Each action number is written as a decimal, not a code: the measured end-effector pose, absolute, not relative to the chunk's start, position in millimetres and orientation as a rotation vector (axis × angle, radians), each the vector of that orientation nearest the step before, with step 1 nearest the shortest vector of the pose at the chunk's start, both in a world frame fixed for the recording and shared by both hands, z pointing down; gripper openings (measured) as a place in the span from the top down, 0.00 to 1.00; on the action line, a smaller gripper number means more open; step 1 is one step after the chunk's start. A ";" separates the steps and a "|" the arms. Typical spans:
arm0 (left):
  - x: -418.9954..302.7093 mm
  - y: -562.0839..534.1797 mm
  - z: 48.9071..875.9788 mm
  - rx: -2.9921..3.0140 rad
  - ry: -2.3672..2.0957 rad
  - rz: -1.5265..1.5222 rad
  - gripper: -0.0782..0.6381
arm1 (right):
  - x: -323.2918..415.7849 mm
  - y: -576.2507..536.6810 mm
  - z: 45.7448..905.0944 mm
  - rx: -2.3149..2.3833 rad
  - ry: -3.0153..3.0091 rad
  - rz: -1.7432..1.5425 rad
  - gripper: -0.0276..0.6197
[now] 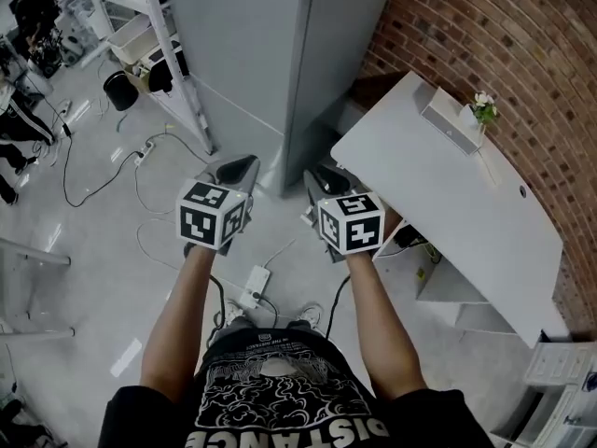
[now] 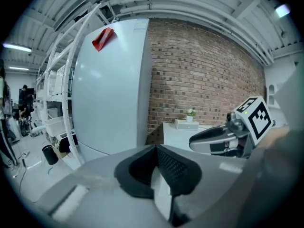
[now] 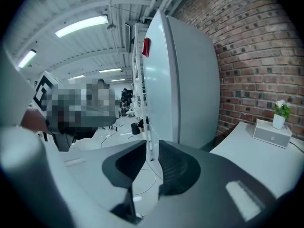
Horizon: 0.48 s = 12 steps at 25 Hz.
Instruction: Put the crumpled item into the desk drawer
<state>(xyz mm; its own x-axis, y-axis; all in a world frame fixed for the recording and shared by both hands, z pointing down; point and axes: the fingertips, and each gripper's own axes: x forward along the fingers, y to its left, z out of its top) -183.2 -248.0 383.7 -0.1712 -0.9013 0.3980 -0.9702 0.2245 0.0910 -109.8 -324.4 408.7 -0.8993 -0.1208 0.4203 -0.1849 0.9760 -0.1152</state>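
No crumpled item shows in any view. The white desk (image 1: 448, 189) stands at the right against the brick wall, with white compartments (image 1: 457, 297) under its near end; I cannot make out a drawer. Both grippers are held in the air in front of me, over the floor and left of the desk. The tips of my left gripper (image 1: 244, 166) (image 2: 154, 148) meet, with nothing between them. My right gripper (image 1: 322, 177) (image 3: 148, 151) has a narrow gap between its jaws, and only floor shows through it. The right gripper also appears at the right of the left gripper view.
A tall grey cabinet (image 1: 270, 54) stands straight ahead, next to the desk. On the desk sit a white box (image 1: 451, 124) and a small plant (image 1: 483, 108). A power strip (image 1: 254, 283) with cables lies by my feet. A shelving rack (image 1: 159, 35) and a black bin (image 1: 121, 90) are at far left.
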 end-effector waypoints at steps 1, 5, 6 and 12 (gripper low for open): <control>-184.9 -247.5 378.0 1.744 -2.142 0.259 0.89 | -110.1 -324.7 402.7 0.232 -2.709 0.208 0.83; -191.3 -246.9 361.3 1.809 -2.133 0.297 0.89 | -113.0 -325.2 380.7 0.292 -2.739 0.190 0.84; -193.6 -246.0 358.4 1.821 -2.127 0.299 0.89 | -113.8 -324.5 376.0 0.305 -2.744 0.186 0.84; -205.0 -241.7 339.1 1.885 -2.127 0.314 0.89 | -114.1 -320.2 352.6 0.382 -2.779 0.176 0.87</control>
<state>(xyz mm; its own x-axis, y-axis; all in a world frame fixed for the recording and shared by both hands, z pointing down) -205.0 -241.7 339.1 -0.1085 -0.9308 0.3491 -0.9920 0.1243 0.0232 -114.1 -320.2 352.6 -0.9097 -0.2409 0.3381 -0.2817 0.9565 -0.0764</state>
